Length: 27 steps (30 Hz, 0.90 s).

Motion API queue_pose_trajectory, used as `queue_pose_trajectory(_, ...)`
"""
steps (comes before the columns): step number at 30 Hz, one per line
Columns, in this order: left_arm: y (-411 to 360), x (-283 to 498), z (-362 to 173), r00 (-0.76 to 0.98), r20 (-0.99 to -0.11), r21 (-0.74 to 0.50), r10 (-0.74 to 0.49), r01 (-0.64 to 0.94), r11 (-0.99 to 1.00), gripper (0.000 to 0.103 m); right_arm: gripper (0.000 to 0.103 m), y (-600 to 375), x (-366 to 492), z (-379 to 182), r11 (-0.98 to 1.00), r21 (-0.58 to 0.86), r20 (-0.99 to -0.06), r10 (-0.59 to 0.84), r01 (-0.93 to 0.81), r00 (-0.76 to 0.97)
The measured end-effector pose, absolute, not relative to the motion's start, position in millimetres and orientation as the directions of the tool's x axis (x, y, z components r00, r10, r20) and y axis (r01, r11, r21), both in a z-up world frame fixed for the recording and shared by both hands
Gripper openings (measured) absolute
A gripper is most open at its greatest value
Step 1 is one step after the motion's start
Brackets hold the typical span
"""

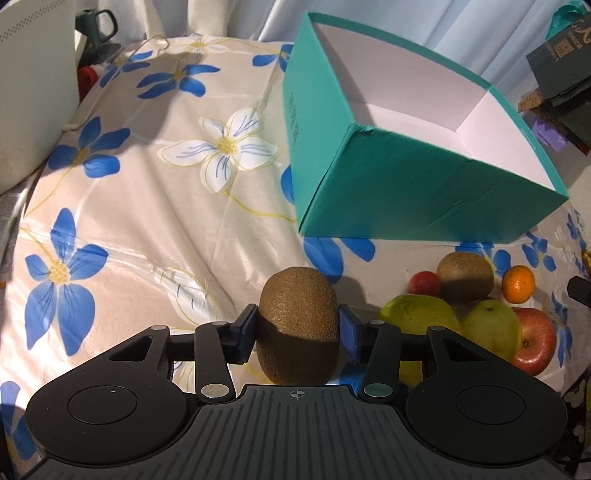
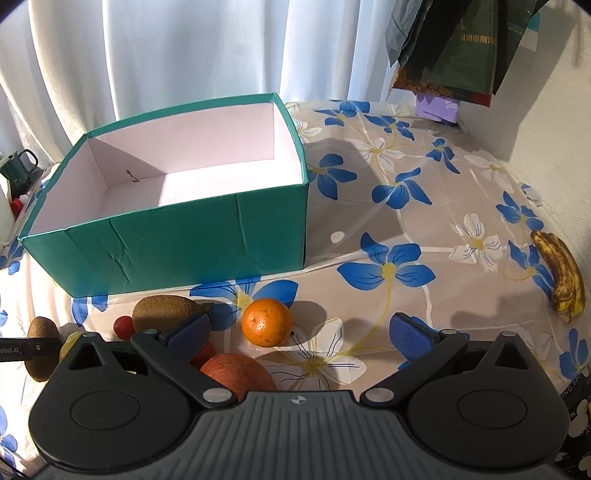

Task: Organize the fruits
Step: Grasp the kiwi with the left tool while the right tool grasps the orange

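My left gripper (image 1: 298, 328) is shut on a brown kiwi (image 1: 298, 317), held upright above the flowered tablecloth, left of the fruit pile and in front of the open teal box (image 1: 406, 192). The pile holds a second kiwi (image 1: 465, 275), a small red fruit (image 1: 424, 283), an orange (image 1: 519, 283), two green fruits (image 1: 421, 314) and a red apple (image 1: 537, 339). My right gripper (image 2: 301, 334) is open and empty, low over the cloth. The orange (image 2: 266, 322) sits just ahead between its fingers, the apple (image 2: 236, 373) by its left finger. The box (image 2: 177, 236) is empty inside.
A blackened banana bunch (image 2: 563, 275) lies at the cloth's right edge by the wall. Dark bags and a purple box (image 2: 439, 109) stand at the back right. A dark green mug (image 1: 98, 27) and a white appliance (image 1: 33, 85) stand at the far left. Curtains hang behind.
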State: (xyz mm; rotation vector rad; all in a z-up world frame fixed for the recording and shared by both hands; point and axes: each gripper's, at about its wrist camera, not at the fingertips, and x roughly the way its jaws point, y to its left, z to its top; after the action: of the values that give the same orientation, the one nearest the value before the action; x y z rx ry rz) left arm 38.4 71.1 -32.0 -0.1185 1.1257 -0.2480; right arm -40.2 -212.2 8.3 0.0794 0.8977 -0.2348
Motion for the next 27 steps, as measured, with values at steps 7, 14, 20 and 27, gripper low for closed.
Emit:
queue_pose_trajectory(7, 54, 26, 1, 0.469, -0.82, -0.267, -0.328, 0.194, 0.944, 0.05, 0.103, -221, -53, 6, 0.98, 0.028, -0.725, -0.114, 0.195, 0.679)
queue_pose_trajectory(14, 39, 18, 14, 0.46, -0.796, -0.302, -0.394, 0.261, 0.917, 0.05, 0.103, -230, -36, -9, 0.964, 0.127, -0.735, -0.066, 0.233, 0.675)
queue_pose_trajectory(20, 37, 17, 20, 0.467, -0.784, -0.302, -0.408, 0.287, 0.909, 0.05, 0.083, -219, -13, -28, 0.984, 0.046, -0.778, -0.072, 0.171, 0.624)
queue_pose_trajectory(27, 38, 23, 20, 0.465, -0.788, -0.299, -0.403, 0.283, 0.911, 0.05, 0.043, -219, 4, -49, 0.982, 0.089, -0.841, -0.014, 0.164, 0.541)
